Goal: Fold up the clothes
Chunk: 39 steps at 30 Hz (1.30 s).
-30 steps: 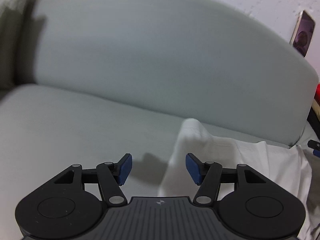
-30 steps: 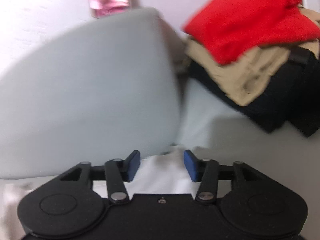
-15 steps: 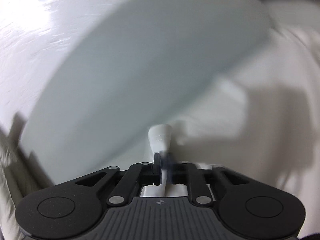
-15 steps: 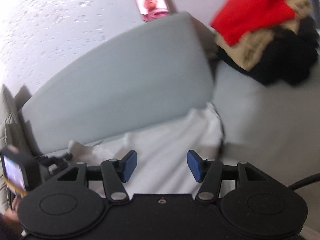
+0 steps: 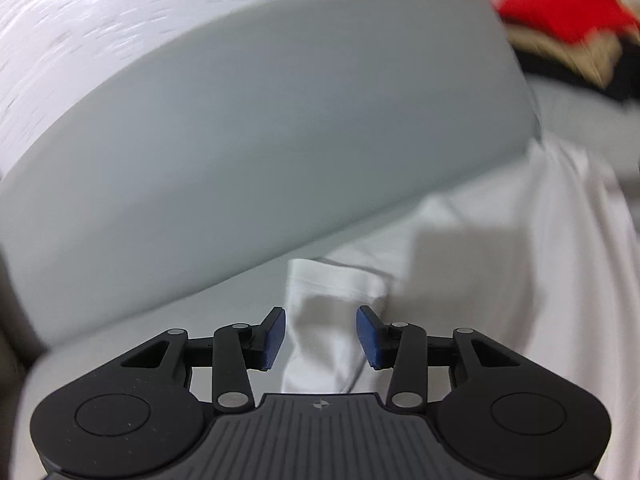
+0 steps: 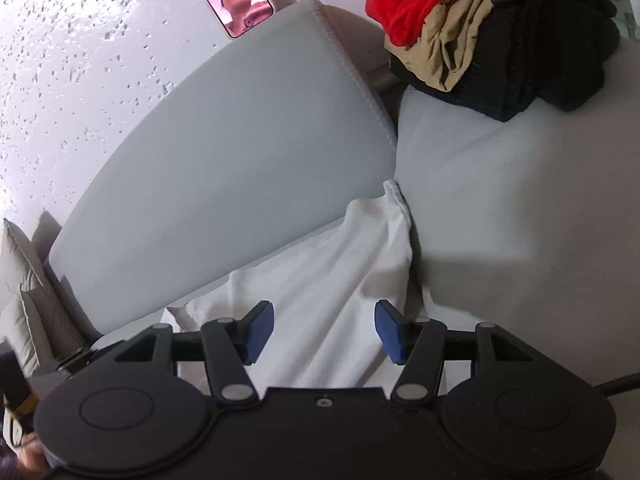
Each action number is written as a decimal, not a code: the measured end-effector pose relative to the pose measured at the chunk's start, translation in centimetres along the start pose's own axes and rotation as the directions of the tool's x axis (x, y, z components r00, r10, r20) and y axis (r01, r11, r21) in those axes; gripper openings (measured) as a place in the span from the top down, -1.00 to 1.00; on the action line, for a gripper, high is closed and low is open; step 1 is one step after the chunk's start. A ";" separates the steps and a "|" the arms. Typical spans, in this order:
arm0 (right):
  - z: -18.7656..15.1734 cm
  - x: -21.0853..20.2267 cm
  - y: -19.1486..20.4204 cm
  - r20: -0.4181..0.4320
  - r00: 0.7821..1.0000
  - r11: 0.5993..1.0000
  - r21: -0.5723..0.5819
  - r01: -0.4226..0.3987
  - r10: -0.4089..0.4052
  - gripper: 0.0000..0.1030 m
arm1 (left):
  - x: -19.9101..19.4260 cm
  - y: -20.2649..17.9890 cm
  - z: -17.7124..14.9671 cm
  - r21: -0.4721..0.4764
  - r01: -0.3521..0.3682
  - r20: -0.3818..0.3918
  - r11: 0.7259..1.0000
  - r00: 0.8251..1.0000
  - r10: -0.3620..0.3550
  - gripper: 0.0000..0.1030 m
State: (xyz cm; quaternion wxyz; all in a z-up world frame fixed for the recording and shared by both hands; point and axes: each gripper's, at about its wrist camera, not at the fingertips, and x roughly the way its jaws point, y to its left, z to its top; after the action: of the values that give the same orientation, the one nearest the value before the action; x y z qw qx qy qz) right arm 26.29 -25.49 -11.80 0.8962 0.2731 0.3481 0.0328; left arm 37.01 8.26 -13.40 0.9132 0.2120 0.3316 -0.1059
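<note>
The white garment (image 5: 472, 264) lies on the sofa seat, against the grey back cushion (image 5: 280, 120). The left gripper (image 5: 320, 336) has just released its folded sleeve; jaws apart. The right gripper (image 6: 324, 332) hovers released. The loose sleeve could unfold. The garment's near edge is hidden.

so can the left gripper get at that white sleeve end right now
Probably yes. The left gripper has its jaws open, having just been opening, with the folded white sleeve lying between and just past them on the sofa seat. Nothing sits in between; closing or a small push forward should catch it.
</note>
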 end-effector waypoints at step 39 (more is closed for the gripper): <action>6.9 16.9 2.6 0.148 0.935 0.923 -0.167 0.346 -0.323 0.86 | 4.6 13.1 -3.2 -0.407 -0.389 -0.225 0.827 0.920 0.322 0.82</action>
State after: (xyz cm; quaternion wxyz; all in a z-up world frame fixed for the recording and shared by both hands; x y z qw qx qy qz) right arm 43.86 -22.27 -16.48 0.9295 0.1239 0.3316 -0.1039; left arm 43.10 21.14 -14.49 0.9138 0.0635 0.3676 0.1604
